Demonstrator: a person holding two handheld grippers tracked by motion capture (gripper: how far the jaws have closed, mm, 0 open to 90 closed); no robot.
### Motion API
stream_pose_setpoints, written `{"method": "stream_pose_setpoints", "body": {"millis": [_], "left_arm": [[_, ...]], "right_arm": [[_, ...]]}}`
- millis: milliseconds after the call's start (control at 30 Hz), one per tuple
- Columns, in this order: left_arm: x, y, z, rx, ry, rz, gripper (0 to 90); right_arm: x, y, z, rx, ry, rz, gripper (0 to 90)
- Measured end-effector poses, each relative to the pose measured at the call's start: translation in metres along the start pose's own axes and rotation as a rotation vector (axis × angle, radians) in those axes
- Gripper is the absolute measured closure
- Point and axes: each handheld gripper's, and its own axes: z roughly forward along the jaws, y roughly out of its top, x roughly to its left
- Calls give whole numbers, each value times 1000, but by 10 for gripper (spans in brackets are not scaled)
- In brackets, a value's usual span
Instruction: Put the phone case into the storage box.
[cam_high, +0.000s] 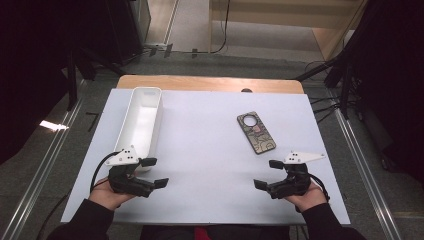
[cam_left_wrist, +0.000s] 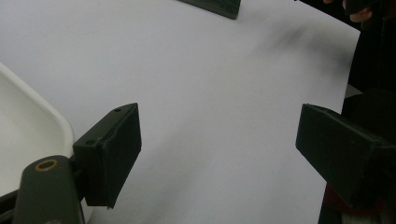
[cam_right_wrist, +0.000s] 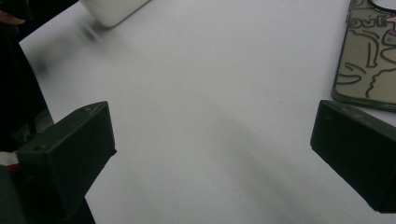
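We are holding both grippers low over the near edge of the white table (cam_high: 210, 150), with broad bare surface lying between them. The left gripper (cam_high: 155, 172) is gaping wide, gripping nothing, just beside the near end of the white tray (cam_high: 142, 120). The right gripper (cam_high: 267, 174) is likewise spread wide and empty; the phone case (cam_high: 256, 132) is lying flat just beyond it, untouched.

White mat (cam_high: 210, 165) covers wooden table (cam_high: 200, 83); cables (cam_high: 320, 107) beyond.

Left tool (cam_high: 154, 173) and right tool (cam_high: 268, 174) both seemingly gape, low.
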Motion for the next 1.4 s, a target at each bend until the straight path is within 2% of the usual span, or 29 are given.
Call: {"method": "stream_pose_setpoints", "body": {"millis": [433, 1133, 1400], "left_arm": [[0, 0, -1, -3, 0, 2, 139], [-1, 0, -1, -2, -7, 2, 158], [-1, 0, -1, -2, -8, 3, 158]], "right_arm": [[-1, 0, 0, -1, -2, 8, 0], [-15, 2, 0, 5, -55, 55, 0], [-21, 5, 2, -6, -88, 77, 0]]}}
